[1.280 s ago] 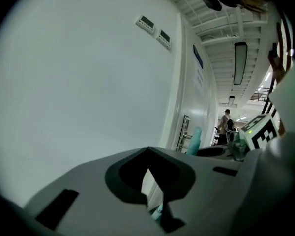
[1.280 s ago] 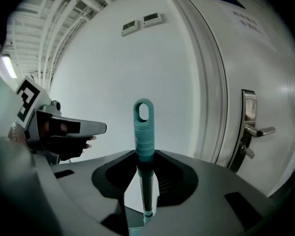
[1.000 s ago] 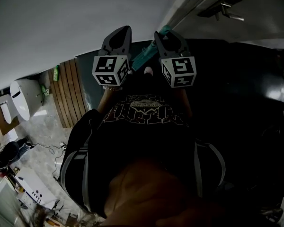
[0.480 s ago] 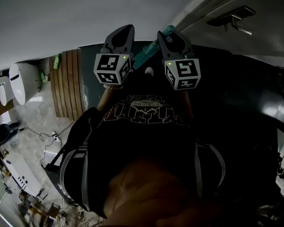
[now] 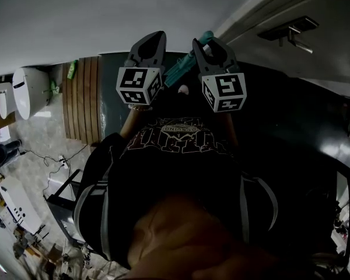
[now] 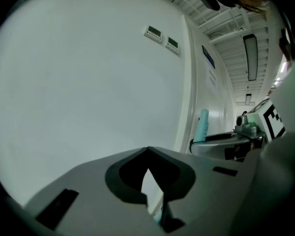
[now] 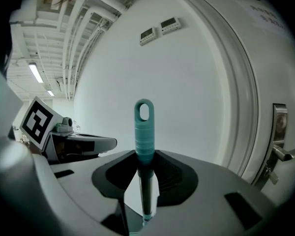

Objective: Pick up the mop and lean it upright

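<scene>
The mop shows only as its teal handle (image 5: 178,70), which slants up to the right between the two grippers. My right gripper (image 5: 207,39) is shut on the handle just below its ribbed teal end (image 7: 144,132), and the hanging loop stands above the jaws close to the white wall. The mop head is hidden. My left gripper (image 5: 151,37) is held up beside it at the same height, jaws together with nothing between them (image 6: 147,151). From the left gripper view, the teal handle tip (image 6: 202,124) and the right gripper (image 6: 226,141) are to the right.
A white wall fills the space ahead, with two small control panels (image 7: 160,28) high up. A door with a lever handle (image 5: 291,29) is at the right. Down left are a toilet (image 5: 26,92), a wooden slat mat (image 5: 81,101), and cables and clutter on the floor.
Both grippers and the handle stay almost where they were. The head view has swung a little, so the toilet and floor slide left and the door handle shifts up and right.
</scene>
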`<state>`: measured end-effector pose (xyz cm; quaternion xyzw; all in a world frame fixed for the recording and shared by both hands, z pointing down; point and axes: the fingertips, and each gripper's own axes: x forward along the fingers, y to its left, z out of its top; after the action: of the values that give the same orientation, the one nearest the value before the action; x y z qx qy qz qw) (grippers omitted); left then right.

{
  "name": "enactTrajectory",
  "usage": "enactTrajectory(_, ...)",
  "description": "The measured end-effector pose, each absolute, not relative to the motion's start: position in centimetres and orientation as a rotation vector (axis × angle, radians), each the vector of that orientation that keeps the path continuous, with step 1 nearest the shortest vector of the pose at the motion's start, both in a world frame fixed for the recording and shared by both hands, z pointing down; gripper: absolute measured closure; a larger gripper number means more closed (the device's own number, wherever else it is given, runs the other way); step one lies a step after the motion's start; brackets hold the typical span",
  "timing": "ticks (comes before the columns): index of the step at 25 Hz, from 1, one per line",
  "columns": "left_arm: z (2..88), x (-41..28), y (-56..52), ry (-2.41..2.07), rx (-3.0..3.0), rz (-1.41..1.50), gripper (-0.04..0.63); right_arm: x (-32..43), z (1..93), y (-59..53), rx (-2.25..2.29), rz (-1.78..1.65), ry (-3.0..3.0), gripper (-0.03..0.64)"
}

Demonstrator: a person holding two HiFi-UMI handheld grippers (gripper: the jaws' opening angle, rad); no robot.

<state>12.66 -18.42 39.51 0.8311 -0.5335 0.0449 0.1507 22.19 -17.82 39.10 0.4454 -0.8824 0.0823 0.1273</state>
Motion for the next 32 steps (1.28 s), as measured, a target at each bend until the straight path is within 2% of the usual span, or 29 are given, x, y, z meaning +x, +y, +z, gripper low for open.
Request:
enactTrajectory(5, 39.6, 12.0, -17.7, -1.593, 2.348, 0.117, 0.549, 21.4, 39.1, -17.5, 1.229, 0.215, -2.601, 0.495)
enactTrajectory(12, 40.3, 7.7, -16.4, -1.697, 2.263, 0.086, 0.549, 17.7, 39.2, -16.8, 1.12, 0.168, -2.629, 0.496)
enactTrajectory(32, 39.8, -14.1, -12.8, -1.646, 2.333, 0.125, 0.549, 0.5, 38.4, -14.8, 1.361, 0.2, -2.581, 0.495)
